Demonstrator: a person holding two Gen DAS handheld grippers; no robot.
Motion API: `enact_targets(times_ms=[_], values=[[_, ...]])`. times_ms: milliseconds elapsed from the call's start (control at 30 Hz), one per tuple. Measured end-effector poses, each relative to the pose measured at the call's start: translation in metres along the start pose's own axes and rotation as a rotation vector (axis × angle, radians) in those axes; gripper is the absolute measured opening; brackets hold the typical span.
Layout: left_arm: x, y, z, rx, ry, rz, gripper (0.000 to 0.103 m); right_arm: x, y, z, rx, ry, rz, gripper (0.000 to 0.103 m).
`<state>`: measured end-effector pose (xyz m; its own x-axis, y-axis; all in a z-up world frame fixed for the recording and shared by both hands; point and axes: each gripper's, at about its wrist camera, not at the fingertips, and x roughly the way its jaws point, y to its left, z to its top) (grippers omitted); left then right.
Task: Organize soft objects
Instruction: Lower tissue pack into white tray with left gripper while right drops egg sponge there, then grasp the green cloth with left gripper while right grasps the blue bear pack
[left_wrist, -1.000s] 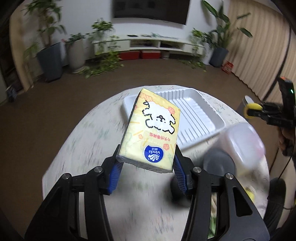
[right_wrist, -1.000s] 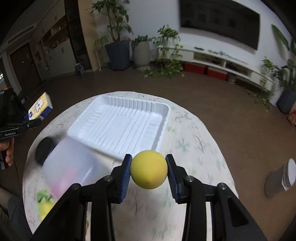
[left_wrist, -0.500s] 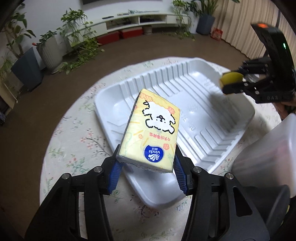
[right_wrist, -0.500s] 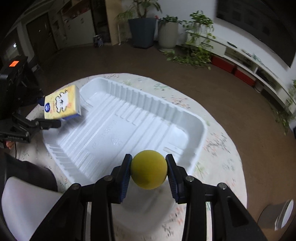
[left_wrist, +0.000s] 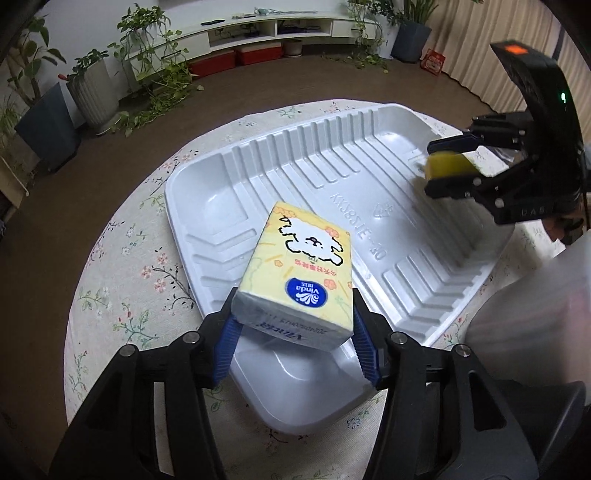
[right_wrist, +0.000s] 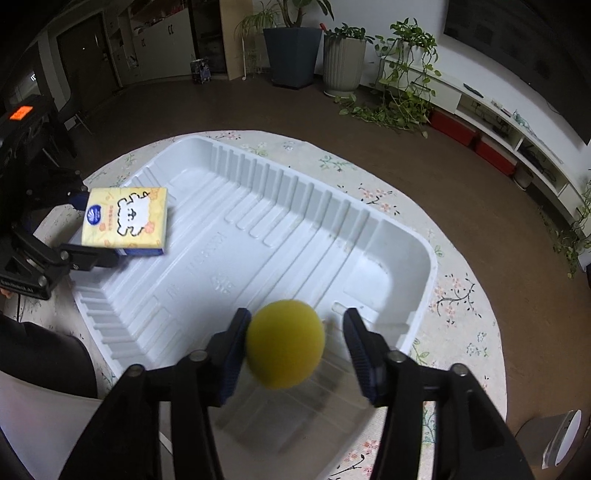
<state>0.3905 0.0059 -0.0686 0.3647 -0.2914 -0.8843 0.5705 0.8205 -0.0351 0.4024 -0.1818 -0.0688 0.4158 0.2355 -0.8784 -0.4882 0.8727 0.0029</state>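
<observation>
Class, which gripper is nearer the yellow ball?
Right. The right gripper has the ball between its open fingers; the left gripper holds the tissue pack across the tray.

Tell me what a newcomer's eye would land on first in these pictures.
First, the yellow tissue pack with its cartoon dog, clamped in the left gripper over the near corner of the big white ribbed tray. Next, the yellow foam ball at the right gripper, whose jaws stand apart: it touches one jaw, with a gap at the other, above the tray's opposite end.

Tray (right_wrist: 424, 258) floor lies open; a translucent container (left_wrist: 535, 314), seemingly, crowds its near side.
</observation>
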Motion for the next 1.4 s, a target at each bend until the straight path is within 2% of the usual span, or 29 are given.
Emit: enact_targets(times_ms=[133, 233, 400, 600, 700, 767, 900, 967, 1033, 1133, 1300, 1400], values=[[-0.009, 0.006, 0.0, -0.027, -0.026, -0.018, 0.053, -0.006, -0.005, -0.001, 0.018, -0.034, -0.001, 0.071], [-0.017, 0.009, -0.001, -0.031, -0.048, -0.028, 0.057, -0.013, -0.011, 0.0, 0.037, -0.065, 0.006, 0.071], [-0.028, 0.017, -0.007, -0.053, -0.07, -0.022, 0.057, -0.029, -0.02, -0.007, 0.069, -0.097, 0.008, 0.071], [-0.073, 0.025, -0.036, -0.134, -0.157, -0.025, 0.058, -0.066, -0.027, -0.034, 0.145, -0.148, 0.007, 0.071], [-0.102, 0.018, -0.068, -0.18, -0.21, -0.038, 0.066, -0.103, -0.023, -0.061, 0.197, -0.196, -0.003, 0.072], [-0.12, 0.005, -0.096, -0.203, -0.23, -0.048, 0.07, -0.125, -0.012, -0.08, 0.208, -0.221, -0.01, 0.075], [-0.147, -0.033, -0.146, -0.219, -0.228, -0.057, 0.07, -0.173, 0.032, -0.133, 0.188, -0.28, -0.014, 0.083], [-0.162, -0.056, -0.173, -0.236, -0.237, -0.075, 0.076, -0.19, 0.058, -0.16, 0.18, -0.293, 0.012, 0.088], [-0.174, -0.08, -0.196, -0.254, -0.256, -0.096, 0.077, -0.199, 0.079, -0.178, 0.173, -0.293, 0.03, 0.092], [-0.181, -0.113, -0.227, -0.278, -0.251, -0.12, 0.082, -0.208, 0.117, -0.213, 0.183, -0.289, 0.064, 0.093], [-0.166, -0.178, -0.253, -0.211, -0.195, -0.056, 0.083, -0.205, 0.167, -0.254, 0.199, -0.264, 0.094, 0.098], [-0.155, -0.198, -0.259, -0.183, -0.185, 0.021, 0.083, -0.195, 0.19, -0.27, 0.182, -0.244, 0.078, 0.101]])
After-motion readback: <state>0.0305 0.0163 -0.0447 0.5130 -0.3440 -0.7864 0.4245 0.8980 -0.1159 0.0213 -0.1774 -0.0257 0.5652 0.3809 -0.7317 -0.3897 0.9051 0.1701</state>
